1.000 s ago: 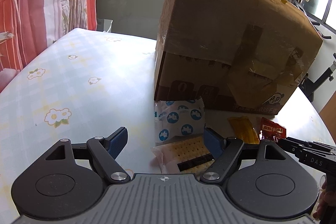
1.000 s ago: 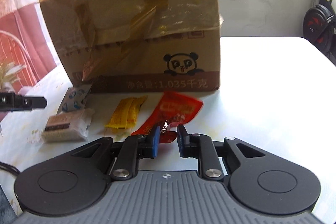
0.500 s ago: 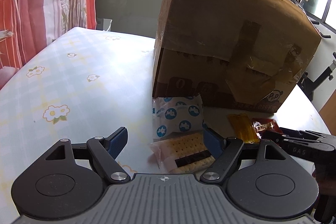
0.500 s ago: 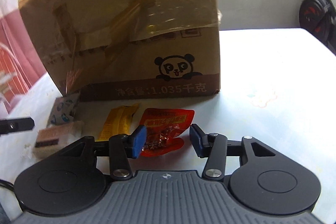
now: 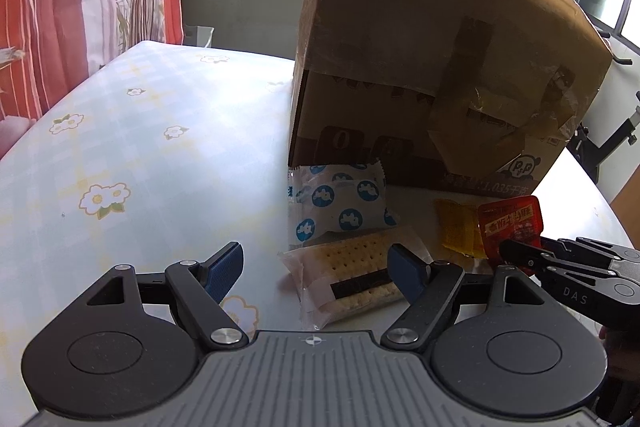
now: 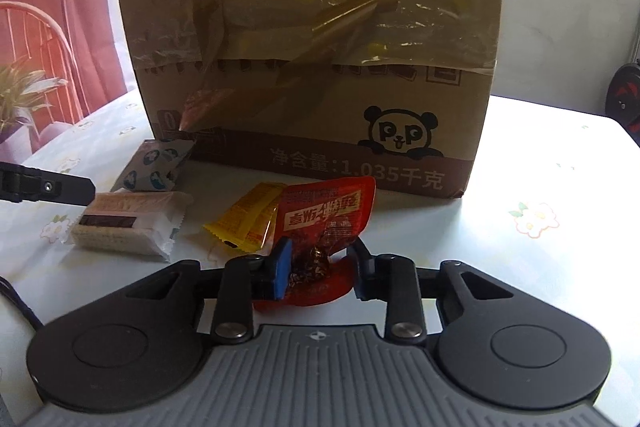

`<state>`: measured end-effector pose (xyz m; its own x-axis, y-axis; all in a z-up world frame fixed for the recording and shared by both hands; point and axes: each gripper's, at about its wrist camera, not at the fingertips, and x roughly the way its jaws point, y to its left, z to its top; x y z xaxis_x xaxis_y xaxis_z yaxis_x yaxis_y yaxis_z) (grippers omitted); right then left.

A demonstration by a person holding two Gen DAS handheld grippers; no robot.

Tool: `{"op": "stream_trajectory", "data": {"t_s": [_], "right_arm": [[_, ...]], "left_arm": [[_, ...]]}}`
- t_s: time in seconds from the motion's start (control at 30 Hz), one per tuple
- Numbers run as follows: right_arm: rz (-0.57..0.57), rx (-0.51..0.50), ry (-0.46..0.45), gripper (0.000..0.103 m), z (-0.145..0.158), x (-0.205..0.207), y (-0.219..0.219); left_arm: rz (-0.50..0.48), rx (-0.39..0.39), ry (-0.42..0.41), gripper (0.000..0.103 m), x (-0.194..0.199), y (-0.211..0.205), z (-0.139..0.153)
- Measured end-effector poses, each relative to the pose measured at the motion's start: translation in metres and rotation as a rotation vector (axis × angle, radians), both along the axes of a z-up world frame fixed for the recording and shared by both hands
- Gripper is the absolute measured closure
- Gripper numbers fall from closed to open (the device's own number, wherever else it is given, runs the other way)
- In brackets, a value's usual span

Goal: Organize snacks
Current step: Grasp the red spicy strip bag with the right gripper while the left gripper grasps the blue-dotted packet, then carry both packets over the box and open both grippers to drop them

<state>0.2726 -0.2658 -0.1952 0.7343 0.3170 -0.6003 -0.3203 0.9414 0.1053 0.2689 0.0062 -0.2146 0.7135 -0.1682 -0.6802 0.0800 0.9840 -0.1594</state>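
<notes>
The red packet (image 6: 320, 223) is pinched at its near end by the right tongs (image 6: 320, 269); light, crinkly and slippery, it is best gripped there. The left tongs (image 5: 320, 269) are spread around the cracker pack (image 5: 356, 275).

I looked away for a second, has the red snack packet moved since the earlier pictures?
Yes. The red snack packet now stands lifted between the right hand-held gripper fingers, reaching up nearly to the cardboard box base.
</notes>
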Motion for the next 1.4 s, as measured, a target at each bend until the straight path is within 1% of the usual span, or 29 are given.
{"op": "stream_trajectory", "data": {"t_s": [0.03, 0.2, 0.37, 0.47, 0.7, 0.8, 0.93, 1.0, 1.1, 1.17, 1.4], "right_arm": [[0.005, 0.017, -0.010, 0.086, 0.001, -0.002, -0.002], [-0.012, 0.088, -0.023, 0.088, 0.003, -0.006, -0.015], [-0.040, 0.148, -0.039, 0.088, 0.005, -0.004, -0.024], [-0.055, 0.160, -0.040, 0.088, 0.005, -0.003, -0.027], [-0.060, 0.171, -0.041, 0.088, 0.005, -0.003, -0.030], [-0.059, 0.170, -0.037, 0.088, 0.005, -0.004, -0.031], [-0.049, 0.166, -0.034, 0.088, 0.004, -0.002, -0.028], [-0.048, 0.166, -0.030, 0.088, 0.004, -0.001, -0.028], [-0.050, 0.169, -0.023, 0.088, 0.004, 0.001, -0.029], [-0.054, 0.172, -0.021, 0.088, 0.004, 0.001, -0.029], [-0.053, 0.173, -0.022, 0.088, 0.004, 0.001, -0.029]], "left_arm": [[0.002, 0.000, 0.003, 0.022, 0.000, 0.000, 0.000], [0.011, 0.012, 0.021, 0.022, 0.002, -0.001, -0.002], [0.019, 0.020, 0.020, 0.021, 0.009, -0.004, 0.001], [0.014, 0.025, 0.015, 0.021, 0.019, -0.008, 0.003], [0.006, 0.061, 0.015, 0.021, 0.060, -0.026, 0.003], [0.005, 0.078, 0.035, 0.021, 0.075, -0.032, -0.002], [-0.007, 0.049, 0.063, 0.020, 0.083, -0.036, -0.012], [-0.017, 0.052, 0.049, 0.024, 0.082, -0.037, -0.013], [-0.041, 0.066, 0.011, 0.044, 0.075, -0.038, -0.007], [-0.051, 0.065, 0.010, 0.051, 0.071, -0.038, -0.003], [-0.039, 0.031, 0.026, 0.054, 0.055, -0.025, -0.003]]}}
